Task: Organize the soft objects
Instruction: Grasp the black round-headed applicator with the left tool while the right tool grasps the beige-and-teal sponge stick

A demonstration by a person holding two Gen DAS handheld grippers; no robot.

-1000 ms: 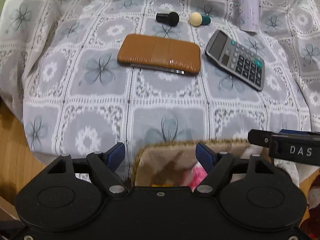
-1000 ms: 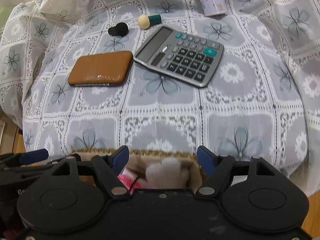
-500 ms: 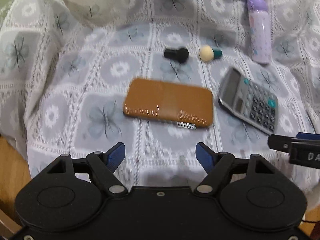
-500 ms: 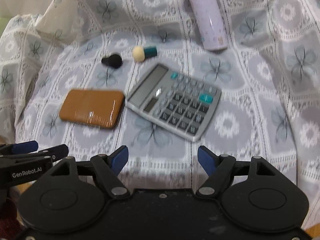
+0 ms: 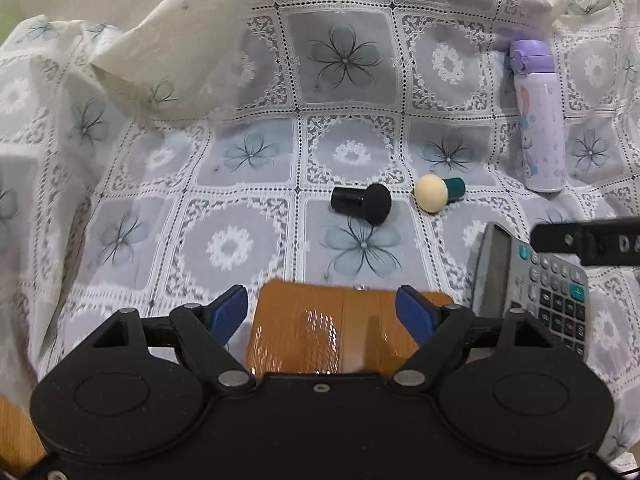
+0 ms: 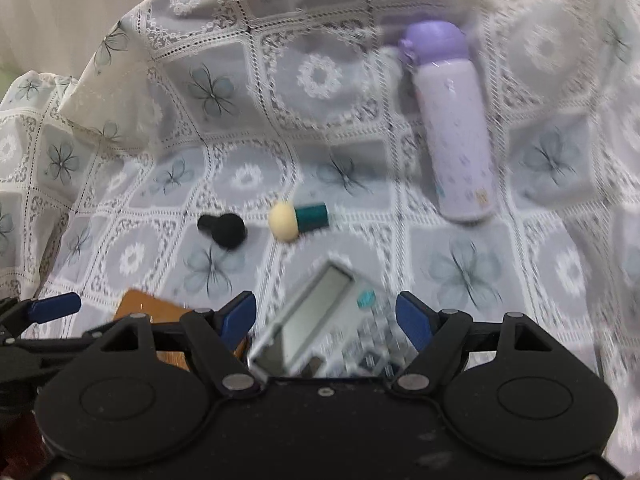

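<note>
Two soft sponge puffs lie side by side on the lace cloth: a black one [image 5: 362, 208] [image 6: 224, 230] and a cream one with a teal handle [image 5: 436, 197] [image 6: 296, 222]. My left gripper [image 5: 322, 312] hovers over a brown leather case [image 5: 332, 332], short of the black puff; its jaws are opening and grip nothing. My right gripper [image 6: 326, 316] hangs open and empty above a grey calculator [image 6: 320, 320], short of the cream puff. Each gripper shows at the edge of the other's view.
A purple bottle [image 5: 538, 120] [image 6: 452, 128] lies at the back right. The calculator [image 5: 528, 284] sits right of the case [image 6: 148, 308]. The flowered cloth [image 5: 240, 240] is bunched into a raised fold [image 5: 168, 68] at the back left. Wood floor shows lower left.
Both grippers moved forward over the cloth, from its near edge to above the case and calculator. The woven basket with soft things, seen under them a second ago, has left both views.
</note>
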